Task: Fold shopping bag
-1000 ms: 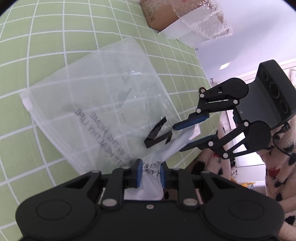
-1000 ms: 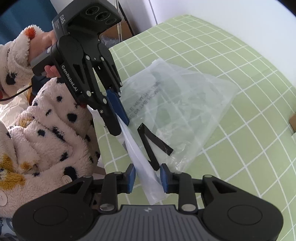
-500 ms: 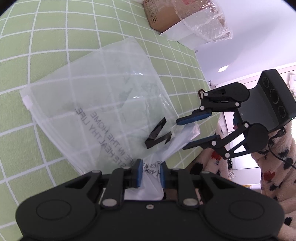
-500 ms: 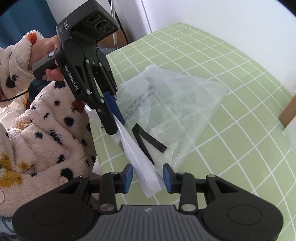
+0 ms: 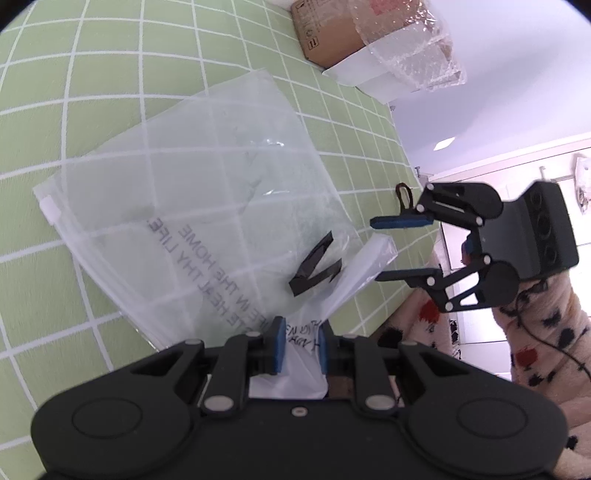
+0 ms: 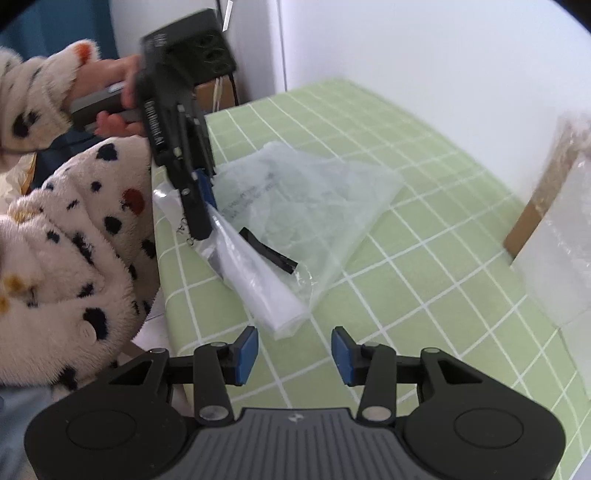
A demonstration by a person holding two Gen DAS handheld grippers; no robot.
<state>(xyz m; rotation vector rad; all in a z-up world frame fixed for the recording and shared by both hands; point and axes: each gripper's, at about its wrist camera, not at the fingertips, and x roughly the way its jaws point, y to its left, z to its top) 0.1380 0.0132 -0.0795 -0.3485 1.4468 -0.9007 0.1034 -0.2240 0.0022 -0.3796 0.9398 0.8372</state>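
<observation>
A translucent plastic shopping bag (image 5: 207, 206) with grey lettering and a black strip (image 5: 314, 266) lies on the green checked tablecloth (image 5: 92, 85). My left gripper (image 5: 299, 349) is shut on the bag's near corner, which rises off the cloth as a twisted fold. In the right wrist view the same bag (image 6: 314, 195) spreads out ahead, and the left gripper (image 6: 201, 206) pinches its lifted fold. My right gripper (image 6: 293, 354) hangs just short of the fold's loose end, its jaws opening, with nothing between them. From the left wrist view the right gripper (image 5: 384, 249) stands clear of the bag's edge.
A cardboard box (image 5: 325, 33) wrapped in clear plastic (image 5: 410, 51) stands at the far end of the table, also seen as the box (image 6: 543, 199) at the right. The table's edge (image 6: 162, 266) runs beside a person's spotted fleece sleeve (image 6: 74, 236).
The right gripper let go of the bag's fold, opened wider and drew back from it. The left gripper kept its hold and hardly moved.
</observation>
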